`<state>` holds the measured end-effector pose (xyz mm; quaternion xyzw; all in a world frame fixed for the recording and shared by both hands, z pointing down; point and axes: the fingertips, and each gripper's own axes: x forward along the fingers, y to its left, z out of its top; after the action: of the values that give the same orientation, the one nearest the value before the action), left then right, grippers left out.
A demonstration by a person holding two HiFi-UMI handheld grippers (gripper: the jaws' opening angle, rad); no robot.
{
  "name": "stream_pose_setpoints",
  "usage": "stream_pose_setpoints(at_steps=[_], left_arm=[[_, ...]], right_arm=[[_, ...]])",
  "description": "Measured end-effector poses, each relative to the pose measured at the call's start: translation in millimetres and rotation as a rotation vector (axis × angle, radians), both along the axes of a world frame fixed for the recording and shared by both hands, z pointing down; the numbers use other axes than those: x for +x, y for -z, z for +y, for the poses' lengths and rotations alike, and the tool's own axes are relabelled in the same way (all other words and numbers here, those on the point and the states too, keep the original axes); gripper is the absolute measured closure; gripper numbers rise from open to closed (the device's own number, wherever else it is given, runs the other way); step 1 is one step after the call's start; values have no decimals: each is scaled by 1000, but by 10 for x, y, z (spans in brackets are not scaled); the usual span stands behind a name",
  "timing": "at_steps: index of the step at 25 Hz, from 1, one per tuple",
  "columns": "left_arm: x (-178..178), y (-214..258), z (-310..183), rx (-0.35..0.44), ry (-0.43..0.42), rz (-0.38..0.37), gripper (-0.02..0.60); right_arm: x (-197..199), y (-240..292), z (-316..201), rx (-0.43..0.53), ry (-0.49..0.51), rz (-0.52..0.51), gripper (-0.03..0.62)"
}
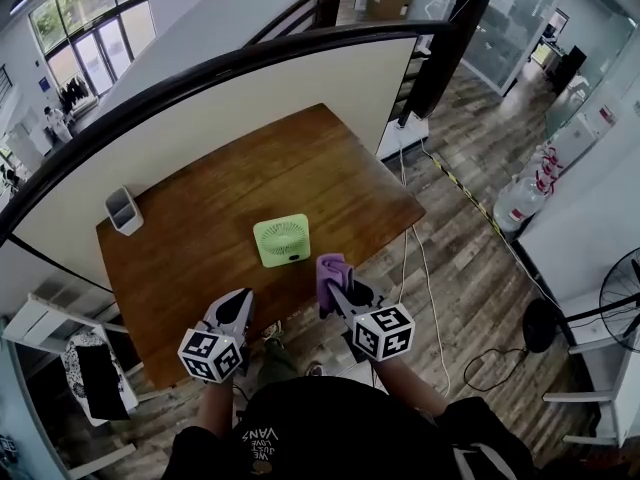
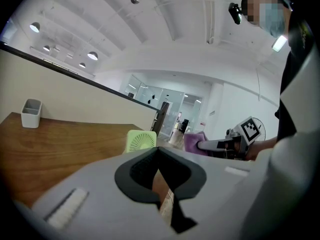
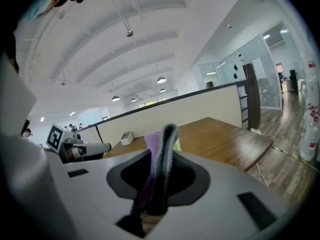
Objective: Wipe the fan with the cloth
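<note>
A small light-green square fan (image 1: 282, 240) stands upright near the front edge of the brown wooden table (image 1: 200, 218); the left gripper view shows the fan (image 2: 140, 140) ahead of the jaws. My right gripper (image 1: 337, 290) is shut on a purple cloth (image 1: 329, 275), held just in front of the fan's right side and off the table's front edge. In the right gripper view the cloth (image 3: 155, 154) hangs pinched between the jaws. My left gripper (image 1: 238, 313) is shut with nothing in it, below and left of the fan.
A small grey-white box (image 1: 124, 210) sits at the table's far left edge. A cream partition with a black rail (image 1: 300, 58) backs the table. Cables trail on the wood floor (image 1: 440, 258) to the right.
</note>
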<state>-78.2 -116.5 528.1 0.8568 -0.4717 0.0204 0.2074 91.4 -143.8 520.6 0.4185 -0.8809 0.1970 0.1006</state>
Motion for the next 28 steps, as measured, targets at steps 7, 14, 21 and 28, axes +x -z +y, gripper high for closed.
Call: stream_pose_setpoints(at_steps=[7,14,21,28], left_arm=[[53,32,178,-1,-22,-37,571],[71,76,282,12,-39,-62,571],[74,88,370,16,-36,-72,571],[171,16,456,0,-23,-69,571]], right_arm=[[29,63,211,10,18,14,501],[110,123,363,18,25,22,502],[85,136,515,23,47,25,502],[53,105,588,56,73,81,502]])
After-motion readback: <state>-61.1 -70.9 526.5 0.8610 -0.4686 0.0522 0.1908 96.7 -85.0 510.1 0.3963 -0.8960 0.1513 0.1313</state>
